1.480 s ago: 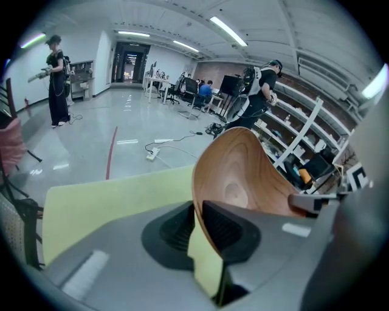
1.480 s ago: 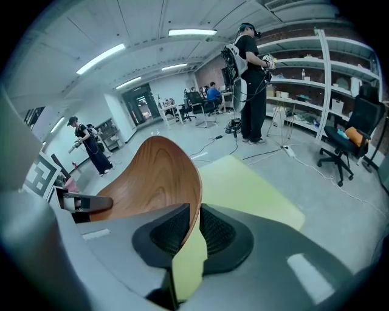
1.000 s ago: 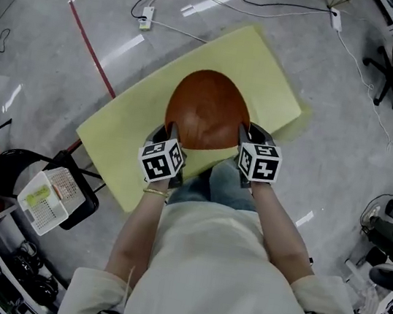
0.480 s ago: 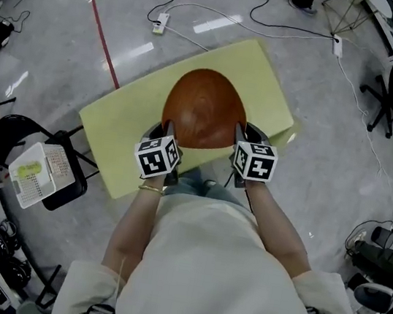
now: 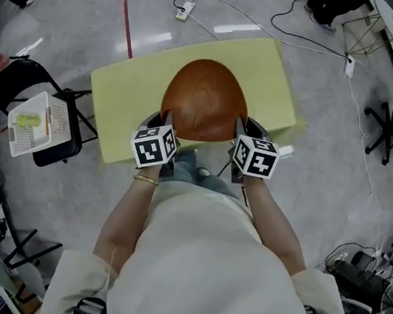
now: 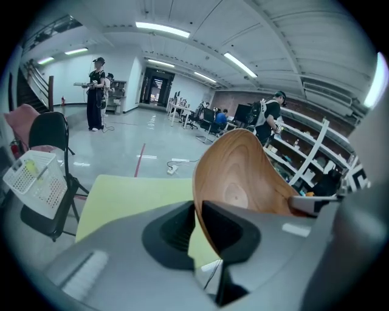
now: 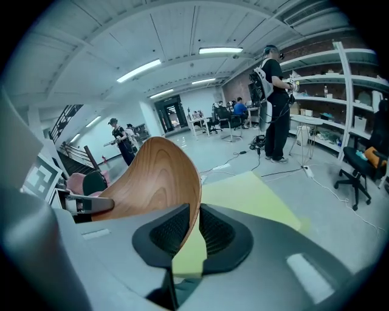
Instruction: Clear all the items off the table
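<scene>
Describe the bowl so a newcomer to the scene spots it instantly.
Start at the pale yellow table on the grey floor. Over its near side, the left gripper and right gripper clamp the rim of a large bowl. It is the only brown, wood-grained thing there.

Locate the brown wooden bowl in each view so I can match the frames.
Head view: upper centre, the brown wooden bowl over the pale yellow rectangular table top.
Left gripper view: right of centre, rim clamped by the left gripper.
Right gripper view: left of centre, rim clamped by the right gripper.
Shared landmark: that table top, beyond the bowl in both gripper views.
</scene>
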The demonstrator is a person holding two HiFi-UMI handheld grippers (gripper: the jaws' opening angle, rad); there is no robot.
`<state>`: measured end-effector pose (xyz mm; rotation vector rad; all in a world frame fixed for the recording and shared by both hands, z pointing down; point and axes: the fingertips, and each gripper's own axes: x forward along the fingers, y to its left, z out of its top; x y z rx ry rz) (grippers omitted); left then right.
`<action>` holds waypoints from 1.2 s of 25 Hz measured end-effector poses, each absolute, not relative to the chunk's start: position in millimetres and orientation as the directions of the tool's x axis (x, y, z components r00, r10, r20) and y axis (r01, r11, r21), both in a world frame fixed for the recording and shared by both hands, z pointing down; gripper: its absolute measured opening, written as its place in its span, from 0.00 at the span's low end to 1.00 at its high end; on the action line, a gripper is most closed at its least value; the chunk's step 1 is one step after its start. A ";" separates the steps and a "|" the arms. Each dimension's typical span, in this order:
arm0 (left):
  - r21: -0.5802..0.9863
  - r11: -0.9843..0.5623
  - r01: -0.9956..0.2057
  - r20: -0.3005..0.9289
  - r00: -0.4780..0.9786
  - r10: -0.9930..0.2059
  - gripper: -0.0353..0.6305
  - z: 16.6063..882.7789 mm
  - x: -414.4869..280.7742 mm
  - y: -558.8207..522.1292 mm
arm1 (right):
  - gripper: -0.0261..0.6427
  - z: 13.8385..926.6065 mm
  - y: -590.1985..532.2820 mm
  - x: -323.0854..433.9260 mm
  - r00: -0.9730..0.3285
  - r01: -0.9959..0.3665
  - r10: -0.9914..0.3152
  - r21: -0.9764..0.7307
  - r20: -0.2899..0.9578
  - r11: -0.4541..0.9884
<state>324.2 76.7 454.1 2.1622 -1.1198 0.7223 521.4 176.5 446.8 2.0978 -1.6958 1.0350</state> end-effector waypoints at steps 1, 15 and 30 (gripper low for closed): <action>0.251 -0.461 -0.851 0.690 0.492 -0.532 0.12 453.4 318.7 82.4 | 0.11 446.3 179.7 517.2 0.060 -0.931 -0.754 -0.234 0.654 -0.278; 0.259 -0.309 -0.915 0.677 0.400 -0.618 0.12 447.2 249.1 142.1 | 0.11 440.9 203.4 461.6 -0.082 -0.960 -0.772 -0.257 0.631 -0.109; 0.280 -0.116 -0.953 0.651 0.277 -0.706 0.12 439.6 156.6 153.4 | 0.11 434.6 170.2 376.9 -0.249 -0.960 -0.744 -0.261 0.619 0.103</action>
